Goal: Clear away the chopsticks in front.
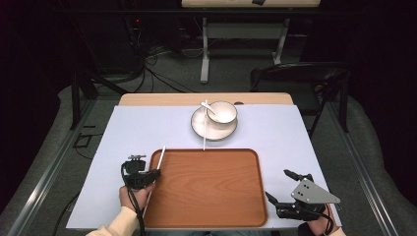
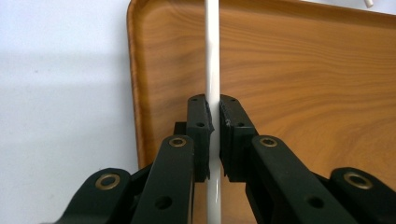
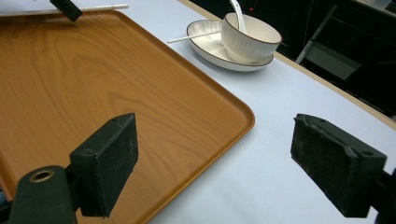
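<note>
Chopstick (image 2: 213, 70) between left gripper (image 2: 215, 116) jaws, close-up.

White chopstick (image 2: 213, 56) lies lengthwise above the wooden tray's (image 2: 289, 70) left edge.

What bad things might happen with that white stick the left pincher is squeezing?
1. The left gripper pinches the thin chopstick with only its jaw tips, so the stick might twist or slip out.
2. The chopstick's far end pokes past the tray rim, so a swing might catch on it.
3. A second chopstick leans on the plate near the bowl; a bump might roll it off.
</note>
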`<action>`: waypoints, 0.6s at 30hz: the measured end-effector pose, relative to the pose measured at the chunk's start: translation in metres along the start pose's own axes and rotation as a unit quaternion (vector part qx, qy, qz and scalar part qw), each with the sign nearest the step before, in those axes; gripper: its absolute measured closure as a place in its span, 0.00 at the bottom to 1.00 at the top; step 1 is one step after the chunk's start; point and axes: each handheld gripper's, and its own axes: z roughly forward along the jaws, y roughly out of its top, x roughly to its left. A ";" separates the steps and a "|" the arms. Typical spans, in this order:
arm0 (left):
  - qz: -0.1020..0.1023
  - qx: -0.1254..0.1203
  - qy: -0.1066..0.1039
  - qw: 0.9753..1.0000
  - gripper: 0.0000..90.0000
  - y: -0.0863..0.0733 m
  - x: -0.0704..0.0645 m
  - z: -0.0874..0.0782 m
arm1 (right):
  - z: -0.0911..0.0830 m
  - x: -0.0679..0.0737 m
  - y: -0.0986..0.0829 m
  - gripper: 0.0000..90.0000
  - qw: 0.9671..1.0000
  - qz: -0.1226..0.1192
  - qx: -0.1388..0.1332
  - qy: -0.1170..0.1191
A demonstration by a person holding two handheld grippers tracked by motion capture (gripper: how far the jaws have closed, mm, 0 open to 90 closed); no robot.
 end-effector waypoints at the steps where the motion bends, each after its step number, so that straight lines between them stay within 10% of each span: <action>1: 0.001 0.001 0.003 1.000 0.93 0.000 0.001 0.000 | 0.000 0.000 0.000 0.16 1.000 0.000 -0.001 0.000; 18: 0.040 0.015 0.039 0.998 0.85 -0.002 -0.005 0.003 | 0.000 0.000 0.000 0.16 1.000 0.000 0.000 0.001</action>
